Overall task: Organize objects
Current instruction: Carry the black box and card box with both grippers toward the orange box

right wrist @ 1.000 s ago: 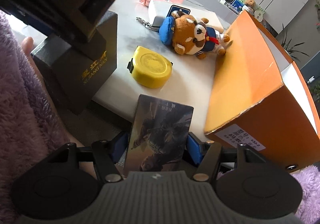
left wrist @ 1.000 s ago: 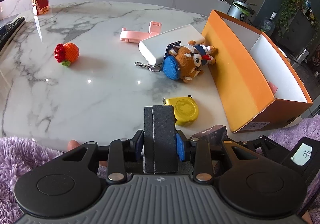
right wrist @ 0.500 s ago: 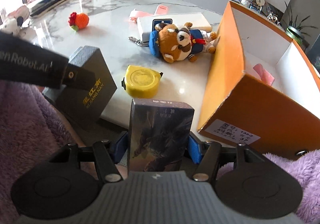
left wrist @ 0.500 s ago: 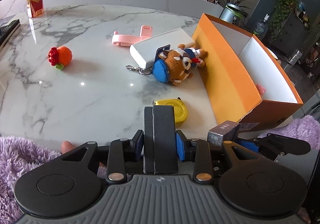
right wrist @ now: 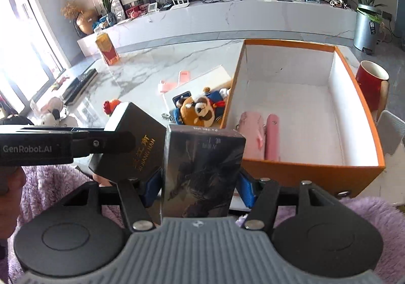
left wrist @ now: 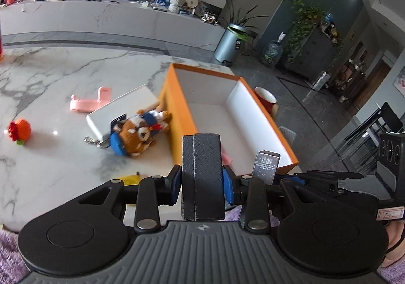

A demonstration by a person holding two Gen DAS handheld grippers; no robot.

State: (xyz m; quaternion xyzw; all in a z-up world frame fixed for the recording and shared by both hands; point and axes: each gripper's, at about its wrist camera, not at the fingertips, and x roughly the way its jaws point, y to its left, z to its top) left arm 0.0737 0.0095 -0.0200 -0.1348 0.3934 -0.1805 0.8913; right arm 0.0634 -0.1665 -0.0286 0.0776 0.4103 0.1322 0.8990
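Standing upright, the dark box (left wrist: 203, 175) is clamped in the left gripper (left wrist: 202, 184); the right gripper (right wrist: 200, 182) clamps the printed box (right wrist: 202, 170), upright too, before the orange box (right wrist: 354, 96).

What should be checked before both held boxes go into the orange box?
1. Left gripper clamped on the black box: ok.
2. Right gripper clamped on the dark printed box: ok.
3. Orange box open on top: ok.
4. Bare floor free beside the pink items: ok.
5. Plush toy outside the box wall: ok.
6. Clearance between the two grippers: cannot tell.
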